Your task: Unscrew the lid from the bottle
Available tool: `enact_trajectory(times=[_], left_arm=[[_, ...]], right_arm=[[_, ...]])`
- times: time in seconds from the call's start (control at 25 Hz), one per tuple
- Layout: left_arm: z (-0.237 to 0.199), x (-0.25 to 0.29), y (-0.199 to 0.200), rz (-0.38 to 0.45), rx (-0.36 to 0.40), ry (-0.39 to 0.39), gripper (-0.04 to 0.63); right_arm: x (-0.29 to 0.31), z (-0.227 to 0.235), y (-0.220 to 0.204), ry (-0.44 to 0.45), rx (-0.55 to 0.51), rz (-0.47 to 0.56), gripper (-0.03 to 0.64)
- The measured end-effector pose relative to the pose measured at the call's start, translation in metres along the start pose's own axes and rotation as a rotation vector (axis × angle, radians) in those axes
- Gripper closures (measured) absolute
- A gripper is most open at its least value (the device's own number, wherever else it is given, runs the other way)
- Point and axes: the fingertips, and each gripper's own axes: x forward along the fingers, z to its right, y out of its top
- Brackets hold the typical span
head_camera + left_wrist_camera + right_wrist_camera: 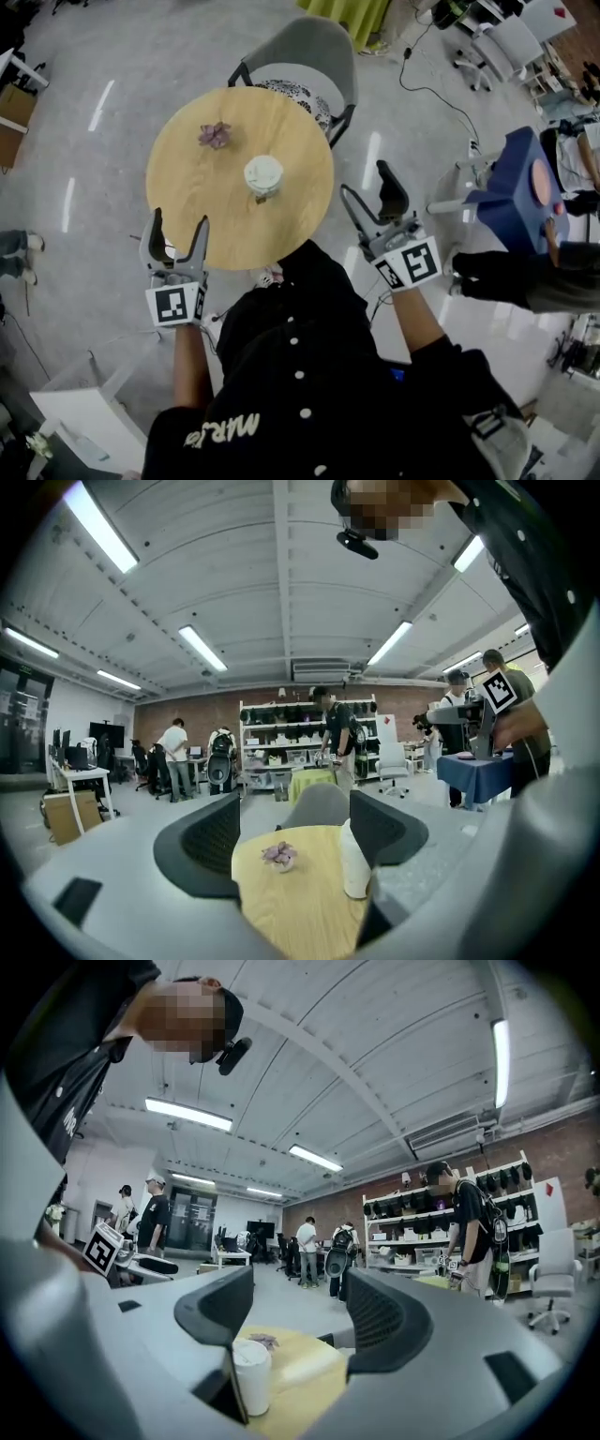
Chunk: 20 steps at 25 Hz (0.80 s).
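Bottle [263, 176] upright, beyond left tool [179, 218], right tool [364, 178]

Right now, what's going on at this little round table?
A person faces the round wooden table with tongs in each hand. The left tongs and right tongs are both open and empty, held near the table's edge. The white bottle stands mid-table, lid on, untouched, near a small purple flower.

Bright ceiling tubes [202, 650], floor [98, 105] glare, fisheye edges
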Motion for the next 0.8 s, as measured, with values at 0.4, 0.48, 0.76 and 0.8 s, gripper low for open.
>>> enact_trajectory(times=[0.4,0.48,0.76,0.8], left_arm=[[0.007,0.084,-0.07,-0.19,0.048,-0.069,0.245],[0.01,0.093,-0.092,-0.228,0.038,-0.092,0.245],[0.023,0.126,-0.165,-0.328,0.034,-0.171,0.245],[0.026,0.131,-0.173,-0.328,0.043,-0.189,0.245]], right_arm=[[0.072,0.034,-0.046,0.12,0.035,-0.065,0.316],[0.082,0.036,-0.058,0.152,0.042,-0.078,0.316],[0.111,0.022,-0.12,0.31,0.047,-0.174,0.311],[0.114,0.02,-0.127,0.329,0.05,-0.181,0.311]])
